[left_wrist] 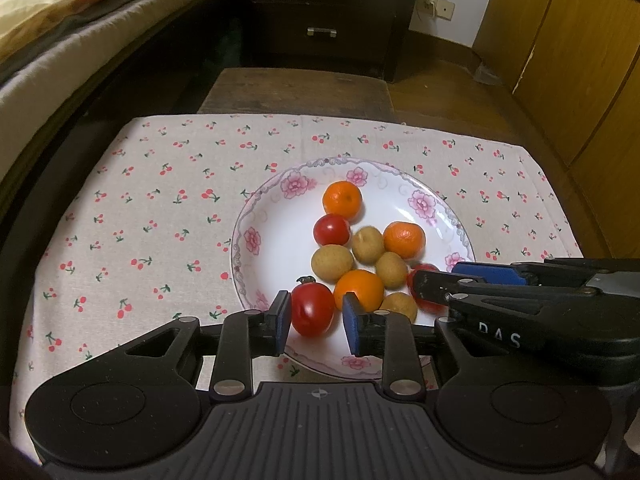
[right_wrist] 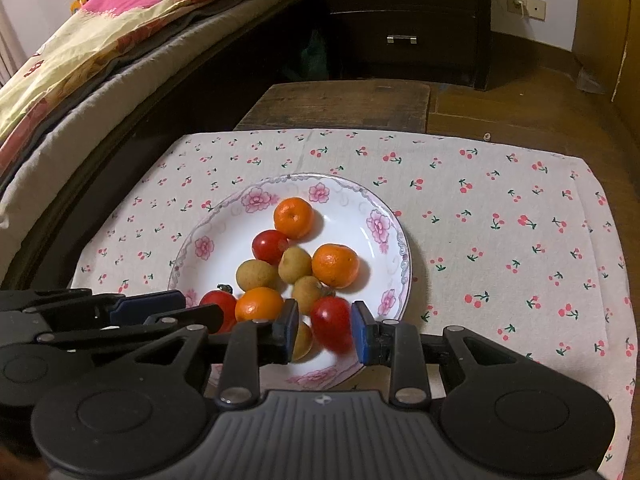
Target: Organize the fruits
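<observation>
A flowered white plate (left_wrist: 240,236) (right_wrist: 400,248) holds three oranges (left_wrist: 342,199), several tan longans (left_wrist: 332,263) and a loose red tomato (left_wrist: 332,229). At the plate's near rim my left gripper (left_wrist: 316,314) is shut on a stemmed red tomato (left_wrist: 312,312), which sits low over the plate. In the right wrist view the left gripper (right_wrist: 192,309) reaches in from the left and half hides this tomato (right_wrist: 222,308). My right gripper (right_wrist: 325,330) is shut on a longer, blurred red tomato (right_wrist: 331,322) just right of it. In the left wrist view the right gripper (left_wrist: 436,276) covers most of that tomato (left_wrist: 425,269).
A cherry-print cloth (right_wrist: 500,240) covers the table, with bare cloth left and right of the plate. A wooden bench (right_wrist: 340,100) stands beyond it. A bed (right_wrist: 80,80) runs along the left. Dark drawers (left_wrist: 324,8) and a wooden cabinet (left_wrist: 580,60) stand behind.
</observation>
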A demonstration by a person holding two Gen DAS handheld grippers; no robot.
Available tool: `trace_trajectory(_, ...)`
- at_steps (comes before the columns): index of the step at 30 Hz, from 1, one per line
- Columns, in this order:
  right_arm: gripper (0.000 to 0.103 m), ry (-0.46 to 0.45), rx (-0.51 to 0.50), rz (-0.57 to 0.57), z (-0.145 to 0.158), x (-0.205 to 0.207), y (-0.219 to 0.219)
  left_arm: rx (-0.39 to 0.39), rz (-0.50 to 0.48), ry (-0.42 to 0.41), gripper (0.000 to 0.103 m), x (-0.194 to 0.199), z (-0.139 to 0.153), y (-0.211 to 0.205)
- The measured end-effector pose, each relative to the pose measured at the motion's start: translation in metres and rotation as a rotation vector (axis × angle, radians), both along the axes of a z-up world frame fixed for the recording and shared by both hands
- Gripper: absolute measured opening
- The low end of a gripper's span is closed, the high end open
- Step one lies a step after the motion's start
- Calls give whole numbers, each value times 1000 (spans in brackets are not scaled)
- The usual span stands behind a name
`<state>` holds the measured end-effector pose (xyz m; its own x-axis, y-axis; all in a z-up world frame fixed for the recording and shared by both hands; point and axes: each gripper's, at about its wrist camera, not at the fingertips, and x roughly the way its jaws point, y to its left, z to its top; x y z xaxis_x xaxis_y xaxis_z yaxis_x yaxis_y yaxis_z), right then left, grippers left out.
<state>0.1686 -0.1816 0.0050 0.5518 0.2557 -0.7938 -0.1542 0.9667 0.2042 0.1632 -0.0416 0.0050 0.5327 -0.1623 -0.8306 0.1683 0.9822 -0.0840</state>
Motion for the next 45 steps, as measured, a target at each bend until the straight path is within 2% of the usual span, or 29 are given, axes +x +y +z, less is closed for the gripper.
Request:
trace_trajectory(11, 31, -13, -17, -4, 8, -9, -1, -6, 14, -7, 42, -3, 3, 4)
trace_trajectory(18, 32, -3, -23, -6, 9, -21, -3, -24, 24, -14, 58, -9, 5, 9)
trace_trajectory(21, 32, -3, -23, -9, 10, -26, -4, -33, 26, -15, 60, -13, 6, 10)
trace_trajectory(45, 32, 1, 2, -28, 16, -48, -12, 22, 45, -28, 81, -34, 10, 9)
